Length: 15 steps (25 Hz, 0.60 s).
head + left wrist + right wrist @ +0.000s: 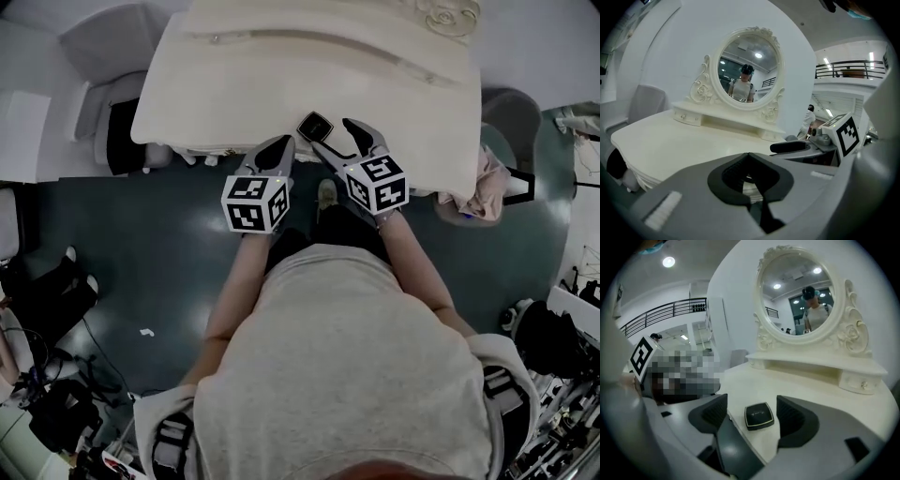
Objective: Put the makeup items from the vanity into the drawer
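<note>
A small black makeup compact (315, 126) lies flat on the cream vanity top (281, 84), close to its front edge. My right gripper (333, 136) stands open at that edge. In the right gripper view the compact (759, 416) sits between the two dark pads (793, 416), with a gap on each side. My left gripper (281, 143) is shut and holds nothing, its tips at the vanity's front edge just left of the compact. In the left gripper view the shut left gripper (750, 177) points over the bare vanity top (675, 145). One dark finger (787, 146) of the right gripper shows there.
An oval mirror (801, 291) in a carved cream frame stands at the back of the vanity on a low shelf with small drawers (861, 383). A grey padded seat (112, 66) stands to the left, and a pink cloth (487, 187) hangs at the right corner. Black gear (47, 291) lies on the floor.
</note>
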Available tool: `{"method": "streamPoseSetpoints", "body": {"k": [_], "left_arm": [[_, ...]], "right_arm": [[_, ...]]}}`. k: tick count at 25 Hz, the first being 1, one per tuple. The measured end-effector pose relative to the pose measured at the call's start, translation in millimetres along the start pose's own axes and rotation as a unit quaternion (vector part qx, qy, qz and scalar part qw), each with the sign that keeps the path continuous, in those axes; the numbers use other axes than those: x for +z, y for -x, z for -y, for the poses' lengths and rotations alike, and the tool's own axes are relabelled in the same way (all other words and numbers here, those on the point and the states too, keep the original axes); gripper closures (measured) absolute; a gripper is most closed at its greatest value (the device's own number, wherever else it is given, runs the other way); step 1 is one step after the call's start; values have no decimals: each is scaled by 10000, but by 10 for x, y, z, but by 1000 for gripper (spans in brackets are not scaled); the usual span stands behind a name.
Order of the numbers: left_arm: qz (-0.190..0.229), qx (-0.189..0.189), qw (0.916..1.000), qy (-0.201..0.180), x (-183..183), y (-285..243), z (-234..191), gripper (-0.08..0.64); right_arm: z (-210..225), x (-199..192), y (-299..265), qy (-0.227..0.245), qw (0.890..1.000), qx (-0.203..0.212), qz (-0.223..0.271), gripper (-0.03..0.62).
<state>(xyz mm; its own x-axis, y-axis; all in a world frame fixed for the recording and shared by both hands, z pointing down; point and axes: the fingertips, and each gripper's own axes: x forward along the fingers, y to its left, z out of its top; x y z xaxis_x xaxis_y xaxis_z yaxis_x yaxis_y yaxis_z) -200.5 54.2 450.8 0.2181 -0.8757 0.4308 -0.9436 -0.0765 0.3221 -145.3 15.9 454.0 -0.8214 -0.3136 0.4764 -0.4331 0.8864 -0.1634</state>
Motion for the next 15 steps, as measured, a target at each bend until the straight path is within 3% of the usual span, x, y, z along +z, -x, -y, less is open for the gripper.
{"method": "streamPoseSetpoints", "body": {"k": [8, 15], "left_arm": [[-197, 371, 9984, 382, -95, -215, -263, 551], [-229, 611, 9963, 563, -146, -273, -408, 551]], "right_arm": [[118, -368, -506, 442, 9923, 505, -1045, 268], [83, -517, -776, 605, 9841, 702, -1514, 261]]}}
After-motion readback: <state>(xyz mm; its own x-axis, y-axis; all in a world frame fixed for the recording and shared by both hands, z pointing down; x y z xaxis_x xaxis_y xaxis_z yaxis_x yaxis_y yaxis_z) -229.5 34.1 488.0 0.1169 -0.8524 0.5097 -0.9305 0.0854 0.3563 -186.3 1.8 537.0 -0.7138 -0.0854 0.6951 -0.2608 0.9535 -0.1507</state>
